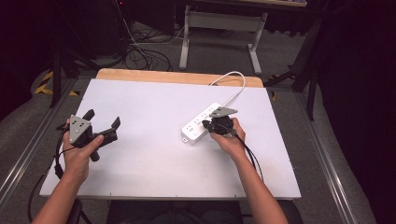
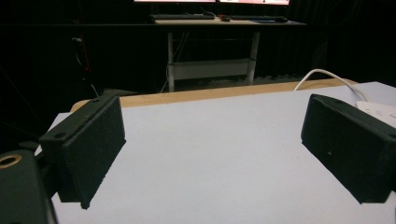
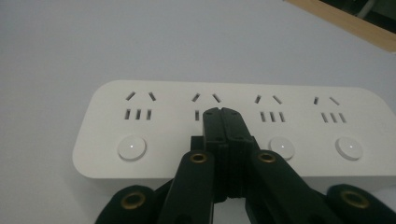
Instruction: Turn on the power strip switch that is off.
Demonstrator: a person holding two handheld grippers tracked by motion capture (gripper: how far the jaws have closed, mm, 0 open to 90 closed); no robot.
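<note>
White board (image 1: 154,154) covers the table, with a strip of bare wood along its far edge and dark floor, cables and a desk frame beyond.

On that board the right gripper (image 1: 211,124) has its jaws pressed together with nothing between them. In the right gripper view the closed tips (image 3: 223,114) lie over the top face of the power strip (image 3: 112,126), at the second socket group from the left, between two of the round white buttons; whether they touch the plastic cannot be told. The strip has four socket groups in a row, each with its own button (image 3: 131,147) on the side towards the gripper. In the high view the strip (image 1: 194,130) lies at a slant right of the board's middle, the right hand (image 1: 229,140) just beside its near right side, and its white cord (image 1: 233,88) curls off over the board's far edge.

Well apart from the strip, near the board's left edge, the left gripper (image 1: 102,122) is spread wide and holds nothing; between its black pads (image 2: 88,149) lies bare board. The left hand (image 1: 78,156) grips its body.
</note>
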